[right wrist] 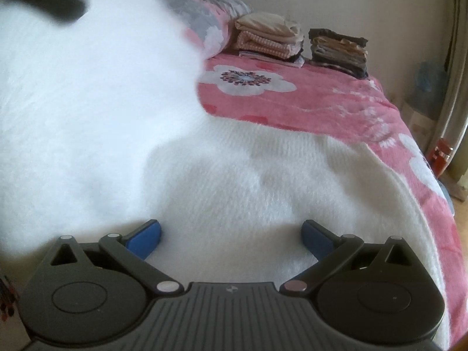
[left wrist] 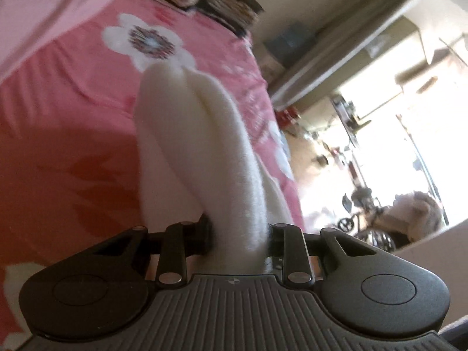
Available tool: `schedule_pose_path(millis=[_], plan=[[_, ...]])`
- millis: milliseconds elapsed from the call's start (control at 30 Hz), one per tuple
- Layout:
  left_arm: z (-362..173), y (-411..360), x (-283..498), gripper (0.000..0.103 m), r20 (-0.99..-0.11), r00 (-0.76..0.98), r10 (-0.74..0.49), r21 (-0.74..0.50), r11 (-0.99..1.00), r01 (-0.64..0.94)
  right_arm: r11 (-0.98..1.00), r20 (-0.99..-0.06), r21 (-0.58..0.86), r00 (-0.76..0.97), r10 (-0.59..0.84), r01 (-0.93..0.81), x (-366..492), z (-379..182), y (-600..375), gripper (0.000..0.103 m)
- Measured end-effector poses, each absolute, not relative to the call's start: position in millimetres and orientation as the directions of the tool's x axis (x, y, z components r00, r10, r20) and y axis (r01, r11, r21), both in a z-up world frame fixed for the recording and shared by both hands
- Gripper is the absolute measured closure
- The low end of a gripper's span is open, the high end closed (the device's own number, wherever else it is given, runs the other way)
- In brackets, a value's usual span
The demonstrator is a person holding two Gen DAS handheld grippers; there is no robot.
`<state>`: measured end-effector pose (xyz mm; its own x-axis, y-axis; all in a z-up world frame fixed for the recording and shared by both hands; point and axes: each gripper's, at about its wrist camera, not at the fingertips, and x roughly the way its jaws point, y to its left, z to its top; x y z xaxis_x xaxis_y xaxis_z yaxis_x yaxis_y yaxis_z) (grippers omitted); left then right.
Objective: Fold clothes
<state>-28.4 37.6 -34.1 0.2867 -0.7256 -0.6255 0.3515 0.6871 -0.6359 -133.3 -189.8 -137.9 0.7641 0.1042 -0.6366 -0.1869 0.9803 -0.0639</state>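
Gripping a bunched fold of the white fleece garment (left wrist: 204,146), left tongs (left wrist: 239,234) clamped, right tongs (right wrist: 231,234) spread wide just above the same fleece on the pink floral bed (right wrist: 336,99), folded stacks (right wrist: 301,46) beyond.

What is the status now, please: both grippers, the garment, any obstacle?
Left gripper shut on fluffy white knit garment, lifted. Right gripper open above it. Two folded clothes stacks far on pink floral bedspread.

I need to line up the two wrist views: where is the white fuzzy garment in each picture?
Left wrist: the white fuzzy garment rises up the centre, a bunched fold clamped in the left gripper.
Right wrist: it fills the left and centre, spread on the bed beneath the open right gripper.
Shared landmark: the big white flower on the pink bedspread.
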Motion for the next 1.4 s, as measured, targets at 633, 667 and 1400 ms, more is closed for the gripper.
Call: schedule_pose_path(millis=[633,667,1400], plan=[[-125.8,-74.6,3.9,0.055,-0.629,-0.023,-0.777,-0.756,0.604,0.252,0.975,-0.604,-0.044,0.783,0.146,-0.216,-173.9,-132.0,-223.6,0.000],[-128.7,-73.5,6.4,0.048,-0.611,-0.033,-0.791,-0.776,0.590,0.224,0.978,-0.610,-0.033,0.779,0.144,-0.207,-177.0,-129.9,-225.3,0.000],[-72.4,31.4,-7.6,0.021,-0.502,0.222,-0.836,-0.749,0.549,0.371,0.854,-0.553,0.514,0.729,0.403,-0.082,-223.5,-78.2,-310.4,0.000]])
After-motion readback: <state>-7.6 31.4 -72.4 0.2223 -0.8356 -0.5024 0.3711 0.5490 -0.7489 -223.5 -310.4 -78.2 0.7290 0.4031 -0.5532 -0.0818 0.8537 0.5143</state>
